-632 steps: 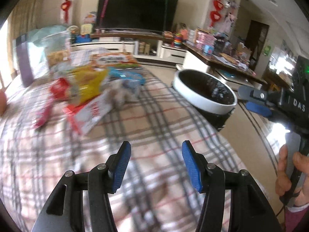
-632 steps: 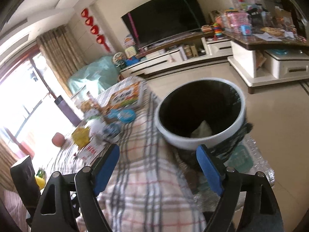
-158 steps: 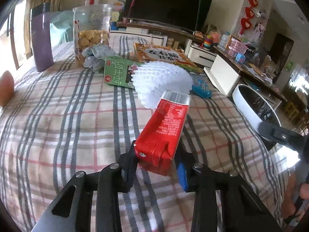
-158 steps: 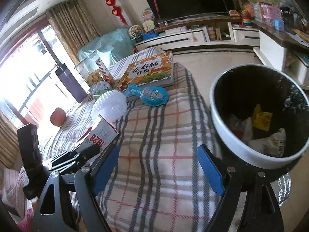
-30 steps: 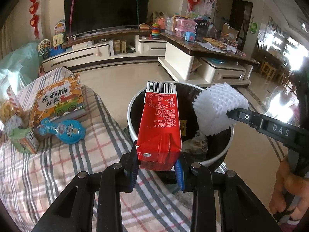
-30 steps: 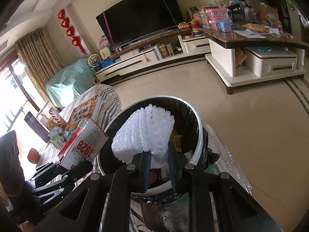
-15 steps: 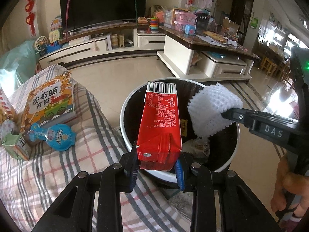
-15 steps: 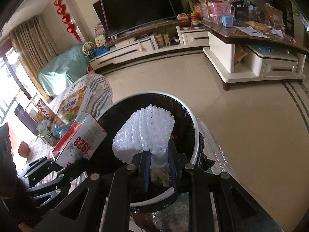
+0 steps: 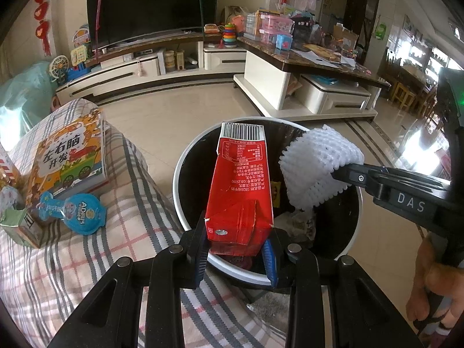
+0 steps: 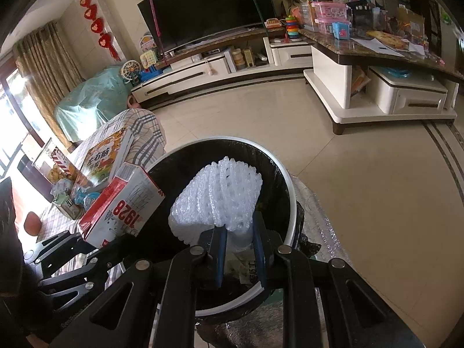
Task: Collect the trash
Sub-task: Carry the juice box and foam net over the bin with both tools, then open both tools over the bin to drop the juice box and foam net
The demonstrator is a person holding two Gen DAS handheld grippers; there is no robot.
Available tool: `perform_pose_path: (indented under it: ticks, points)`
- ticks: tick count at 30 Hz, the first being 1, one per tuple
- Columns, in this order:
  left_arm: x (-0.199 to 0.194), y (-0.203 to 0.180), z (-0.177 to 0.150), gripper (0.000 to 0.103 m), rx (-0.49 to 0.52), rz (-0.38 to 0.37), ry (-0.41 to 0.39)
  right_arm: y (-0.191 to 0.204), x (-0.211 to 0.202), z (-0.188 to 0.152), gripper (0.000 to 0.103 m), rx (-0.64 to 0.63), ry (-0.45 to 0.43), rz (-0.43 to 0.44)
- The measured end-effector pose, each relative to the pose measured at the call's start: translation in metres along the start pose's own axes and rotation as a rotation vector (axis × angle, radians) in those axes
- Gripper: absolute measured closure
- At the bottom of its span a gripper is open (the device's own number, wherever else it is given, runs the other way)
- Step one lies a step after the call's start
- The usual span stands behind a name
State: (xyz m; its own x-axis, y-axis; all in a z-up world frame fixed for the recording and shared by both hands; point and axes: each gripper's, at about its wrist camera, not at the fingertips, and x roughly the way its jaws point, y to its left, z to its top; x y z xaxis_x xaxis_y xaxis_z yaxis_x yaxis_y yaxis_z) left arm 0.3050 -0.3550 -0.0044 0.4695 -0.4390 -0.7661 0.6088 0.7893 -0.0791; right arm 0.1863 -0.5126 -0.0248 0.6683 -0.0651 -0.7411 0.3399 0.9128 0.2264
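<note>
Left wrist view: the left gripper (image 9: 236, 249) clamps the near end of a red carton (image 9: 242, 185), blue pads pressed on both of its sides; the carton sticks out over the trash bin (image 9: 185, 156), barcode end far.
Right wrist view: the right gripper (image 10: 239, 249) stands narrow, nipping the near edge of a white foam net (image 10: 216, 197) between its pads; the net fans out above the bin's dark opening.
Carton: red with white print on one face, white with red "1928" on the face the right camera sees (image 10: 121, 208); it reaches over the bin's left rim.
Foam net: in the left view it hangs over the right half of the bin (image 9: 317, 165), just right of the carton and apart from it.
Trash bin: round, white rim, black liner, standing on the floor against the right edge of the bed; crumpled wrappers and a yellow scrap (image 9: 275, 192) lie inside.
Right hand: fingers wrapped on the gripper's handle at the right edge of the left view (image 9: 435, 293).
Bed: plaid cloth (image 9: 95, 249), left of the bin.
Left on the bed: a picture book (image 9: 69, 156) far left, a blue round packet (image 9: 79, 213) near it, a small green box (image 9: 20, 226) at the left edge.
Room: a dark television (image 9: 145, 5) on the far wall above a low white cabinet (image 9: 130, 69); a cluttered counter (image 9: 313, 52) far right.
</note>
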Motion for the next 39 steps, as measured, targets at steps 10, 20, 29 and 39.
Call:
perform_pose_path:
  ticks: [10, 20, 29, 39]
  points:
    - [0.005, 0.001, 0.002, 0.072, -0.003, 0.004, 0.006, 0.002, 0.0, 0.004, 0.084, -0.013, 0.005, -0.001]
    - [0.001, 0.002, 0.005, 0.059, -0.022, -0.001, 0.017, 0.006, 0.002, 0.006, 0.051, -0.032, 0.024, -0.027]
    - [-0.03, 0.02, -0.018, 0.042, -0.041, 0.026, -0.034, 0.003, -0.021, -0.003, 0.043, 0.004, -0.018, 0.0]
    - [-0.084, 0.065, -0.085, 0.037, -0.155, 0.065, -0.108, 0.045, -0.04, -0.034, 0.021, -0.02, -0.084, 0.128]
